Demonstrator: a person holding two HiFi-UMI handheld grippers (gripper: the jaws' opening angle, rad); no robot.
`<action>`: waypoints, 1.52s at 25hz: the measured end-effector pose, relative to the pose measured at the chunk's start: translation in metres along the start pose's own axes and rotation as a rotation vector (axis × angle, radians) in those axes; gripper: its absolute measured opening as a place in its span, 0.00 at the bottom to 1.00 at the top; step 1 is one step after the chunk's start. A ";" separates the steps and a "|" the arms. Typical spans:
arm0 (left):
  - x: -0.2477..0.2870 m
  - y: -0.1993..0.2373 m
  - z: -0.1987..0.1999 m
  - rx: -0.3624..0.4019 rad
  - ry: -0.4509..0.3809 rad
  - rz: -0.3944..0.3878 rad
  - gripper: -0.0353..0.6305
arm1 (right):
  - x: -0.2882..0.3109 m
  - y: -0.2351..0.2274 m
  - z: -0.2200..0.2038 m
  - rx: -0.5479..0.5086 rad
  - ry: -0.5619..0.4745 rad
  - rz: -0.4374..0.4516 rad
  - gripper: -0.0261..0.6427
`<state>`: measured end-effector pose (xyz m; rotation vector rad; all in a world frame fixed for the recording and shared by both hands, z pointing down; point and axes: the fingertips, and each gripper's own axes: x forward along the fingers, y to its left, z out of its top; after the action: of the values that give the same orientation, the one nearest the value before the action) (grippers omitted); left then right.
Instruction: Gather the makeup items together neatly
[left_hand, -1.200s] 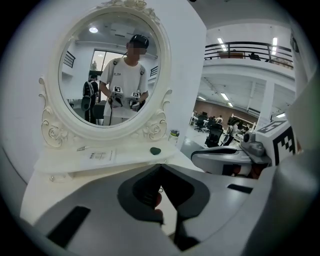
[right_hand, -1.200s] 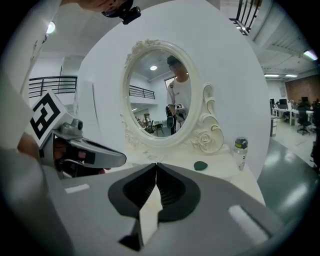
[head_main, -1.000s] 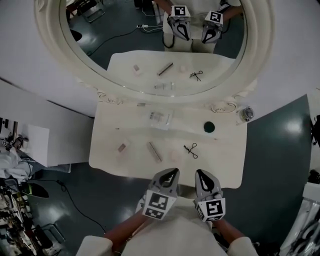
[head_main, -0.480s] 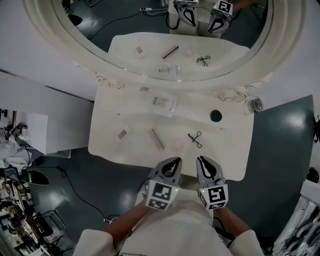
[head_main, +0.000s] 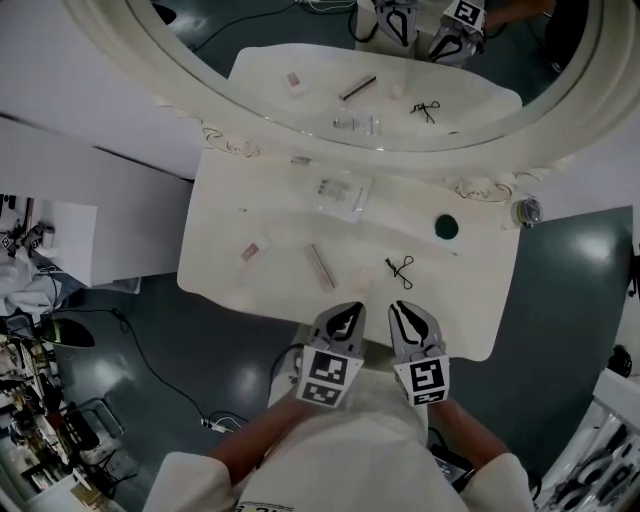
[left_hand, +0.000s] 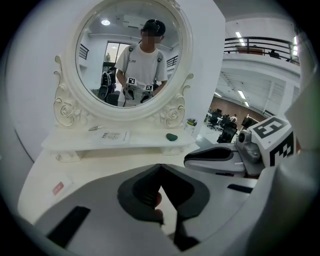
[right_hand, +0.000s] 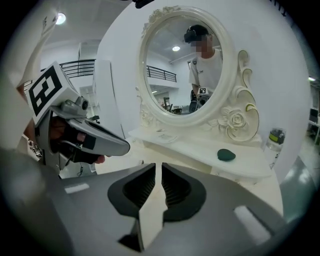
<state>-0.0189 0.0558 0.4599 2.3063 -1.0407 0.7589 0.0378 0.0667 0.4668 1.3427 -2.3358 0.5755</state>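
Makeup items lie spread on the white dressing table (head_main: 220, 285): a small pink piece (head_main: 254, 249), a slim stick (head_main: 320, 267), a black hair clip (head_main: 400, 268), a clear packet (head_main: 340, 192) and a dark green round piece (head_main: 446, 227). My left gripper (head_main: 348, 316) and right gripper (head_main: 402, 314) hover side by side over the table's front edge, just short of the stick and clip. The left gripper (left_hand: 160, 169) is shut and empty. The right gripper (right_hand: 155, 172) has its jaws opening, with a thin slit and nothing between them.
A large oval mirror (head_main: 150, 70) with an ornate white frame stands at the back and reflects the table. A small jar (head_main: 528, 211) sits at the back right corner, and a small metal piece (head_main: 300, 160) lies by the mirror base. Dark floor surrounds the table.
The head view has shifted, so the table now sits lower in frame. Both grippers have come forward from in front of the table to over its front edge.
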 end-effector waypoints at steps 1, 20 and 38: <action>0.001 0.002 -0.002 -0.003 0.005 0.004 0.05 | 0.003 0.000 -0.001 -0.002 0.003 0.002 0.06; 0.015 0.035 -0.041 -0.048 0.080 0.053 0.05 | 0.063 0.002 -0.040 0.127 0.131 0.021 0.18; 0.014 0.038 -0.062 -0.075 0.136 0.042 0.05 | 0.097 0.010 -0.076 0.205 0.238 0.030 0.24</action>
<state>-0.0582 0.0656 0.5220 2.1443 -1.0412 0.8652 -0.0075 0.0416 0.5793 1.2489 -2.1532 0.9515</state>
